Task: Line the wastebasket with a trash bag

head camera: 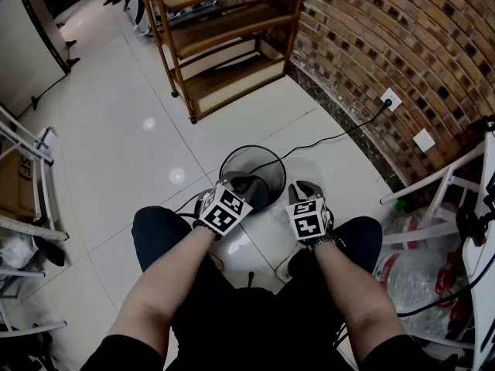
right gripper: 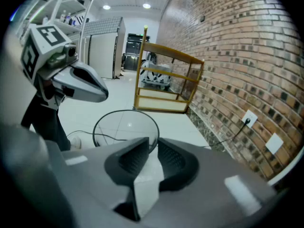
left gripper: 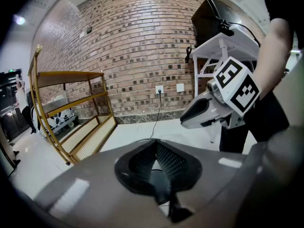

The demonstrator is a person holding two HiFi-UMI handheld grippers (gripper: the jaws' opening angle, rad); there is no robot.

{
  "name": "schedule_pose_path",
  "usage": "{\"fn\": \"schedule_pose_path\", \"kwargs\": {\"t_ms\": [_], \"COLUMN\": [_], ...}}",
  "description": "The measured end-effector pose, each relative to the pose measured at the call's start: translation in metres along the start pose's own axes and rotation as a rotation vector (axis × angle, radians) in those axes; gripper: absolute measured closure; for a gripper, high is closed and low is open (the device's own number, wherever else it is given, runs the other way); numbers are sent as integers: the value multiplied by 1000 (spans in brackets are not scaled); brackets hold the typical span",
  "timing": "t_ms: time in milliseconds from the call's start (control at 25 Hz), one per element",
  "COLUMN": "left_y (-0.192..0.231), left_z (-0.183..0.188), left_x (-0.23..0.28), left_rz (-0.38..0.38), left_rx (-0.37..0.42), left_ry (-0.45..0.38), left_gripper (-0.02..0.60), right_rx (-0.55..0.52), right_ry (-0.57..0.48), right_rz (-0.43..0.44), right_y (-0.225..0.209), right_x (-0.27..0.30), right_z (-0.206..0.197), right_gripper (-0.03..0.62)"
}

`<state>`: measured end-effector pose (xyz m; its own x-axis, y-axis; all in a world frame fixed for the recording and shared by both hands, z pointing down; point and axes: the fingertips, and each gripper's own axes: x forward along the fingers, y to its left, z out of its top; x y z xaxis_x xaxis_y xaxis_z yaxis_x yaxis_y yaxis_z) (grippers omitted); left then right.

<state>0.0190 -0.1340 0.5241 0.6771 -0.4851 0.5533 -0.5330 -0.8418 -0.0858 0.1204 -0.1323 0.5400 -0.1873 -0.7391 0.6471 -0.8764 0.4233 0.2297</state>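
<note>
Lining seemingly at start: over wastebasket (head camera: 267,161), left gripper (left gripper: 156,144) pressed together, empty; right gripper (right gripper: 151,146) slightly spread, nothing pinched. Needs bag mouth over rim next.

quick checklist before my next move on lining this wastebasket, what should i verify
1. Wastebasket upright and close: ok. It stands on the floor just ahead of both grippers.
2. Left gripper ready to grasp: not ok. Its jaws are together, with nothing visible between them.
3. Right gripper ready to grasp: ok. Its jaws stand slightly apart, and only pale floor seems to show in the gap.
4. Trash bag located: cannot tell. No bag clearly shows in any view.
5. Area round the wastebasket free of snags: not ok. A black cable runs from the wall socket to right beside it.
</note>
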Motion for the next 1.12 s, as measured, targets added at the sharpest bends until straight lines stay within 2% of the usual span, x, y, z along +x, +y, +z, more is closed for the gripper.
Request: {"fn": "schedule_pose_path", "kwargs": {"t_ms": [320, 680, 840, 1120], "left_y": [-12, -19, -19, -27], "left_z": [12, 21, 24, 23], "left_x": [22, 55, 72, 101], "left_rz": [-35, -70, -76, -84], "left_rx": [22, 11, -9, 6], "left_ry": [-8, 12, 26, 72], "left_gripper": [578, 578, 578, 578], "right_rx": [6, 14, 24, 14], "right_ry": [91, 207, 231, 283], "right_rz": [-38, -55, -47, -4], "right_y": [-16, -21, -23, -18], "right_x": [16, 34, 45, 72], "right_z": [-25, -72, -83, -99], "right_gripper": [471, 442, 424, 376]}}
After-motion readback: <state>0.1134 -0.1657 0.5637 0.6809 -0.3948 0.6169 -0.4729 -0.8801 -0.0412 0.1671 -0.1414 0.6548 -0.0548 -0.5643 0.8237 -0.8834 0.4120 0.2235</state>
